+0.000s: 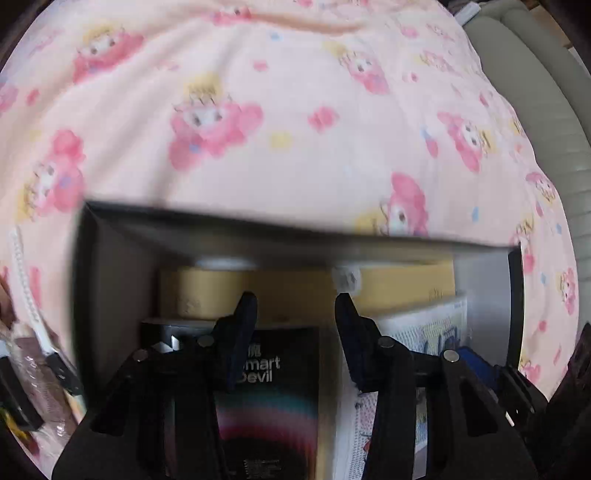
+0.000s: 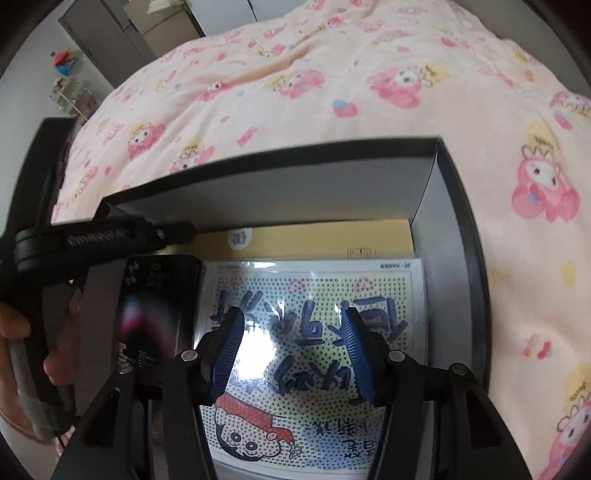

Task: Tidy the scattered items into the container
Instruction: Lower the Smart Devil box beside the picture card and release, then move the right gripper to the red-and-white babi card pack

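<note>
A black open box (image 2: pixel 450 206) lies on a pink cartoon-print bedspread (image 2: pixel 332 85). Inside lie a black "Smart Devil" package (image 1: pixel 273 387), a clear-wrapped cartoon dot-print card (image 2: pixel 317 332), a yellow flat box (image 2: pixel 332 236) at the back and a tan tape roll (image 1: pixel 207 291). My left gripper (image 1: pixel 295 306) is open and empty above the black package inside the box (image 1: pixel 258 229). My right gripper (image 2: pixel 291 328) is open and empty above the cartoon card, which also shows in the left wrist view (image 1: pixel 424 328). The left gripper's body (image 2: pixel 103 236) shows at the left of the right wrist view.
A clear packet with a white zip (image 1: pixel 29 332) lies on the bedspread (image 1: pixel 295 129) left of the box. A grey headboard or cushion (image 1: pixel 535 110) borders the bed at the right. A dark door and shelves (image 2: pixel 99 33) stand beyond the bed.
</note>
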Tool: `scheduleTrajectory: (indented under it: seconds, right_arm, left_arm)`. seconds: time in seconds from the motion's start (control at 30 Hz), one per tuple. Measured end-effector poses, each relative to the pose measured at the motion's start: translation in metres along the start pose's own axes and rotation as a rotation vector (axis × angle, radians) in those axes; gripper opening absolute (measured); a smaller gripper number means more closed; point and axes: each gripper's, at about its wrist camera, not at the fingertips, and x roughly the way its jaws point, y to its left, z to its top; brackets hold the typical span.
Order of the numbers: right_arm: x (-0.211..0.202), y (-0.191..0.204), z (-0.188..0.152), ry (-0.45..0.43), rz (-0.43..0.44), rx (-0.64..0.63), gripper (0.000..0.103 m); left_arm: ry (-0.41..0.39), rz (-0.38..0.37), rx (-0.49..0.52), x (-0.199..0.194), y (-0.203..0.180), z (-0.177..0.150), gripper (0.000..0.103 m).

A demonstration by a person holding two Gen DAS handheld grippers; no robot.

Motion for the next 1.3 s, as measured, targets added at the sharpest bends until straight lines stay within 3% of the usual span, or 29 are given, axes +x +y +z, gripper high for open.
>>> scheduleTrajectory:
  seconds: [0.2,0.43,0.57,0.77,1.1,1.3]
  right_arm:
    - [-0.026,0.004,-0.017,-0.053,0.001,-0.007,0.051]
    - [-0.076,0.021,-0.047,-0.185,-0.032,-0.063,0.051]
    - [-0.101,0.034,-0.077,-0.268,-0.065,-0.088,0.051]
    - [-0.123,0.058,-0.125,-0.352,-0.045,-0.078,0.051]
    - [-0.135,0.088,-0.173,-0.384,-0.029,-0.072,0.051]
    - [-0.13,0.122,-0.19,-0.388,-0.011,-0.152,0.051]
  left_arm:
    - [-0.052,-0.125,-0.043,-0.029,0.002,-0.018,0.044]
    - [-0.221,-0.037,0.168,-0.098,-0.024,-0.096,0.046]
    - [-0.315,-0.013,0.21,-0.122,-0.03,-0.132,0.048]
    - [-0.404,0.012,0.231,-0.139,-0.039,-0.181,0.053]
    - [-0.424,0.04,0.243,-0.163,-0.012,-0.237,0.053]
    - [-0.393,0.048,0.203,-0.165,0.022,-0.261,0.053]
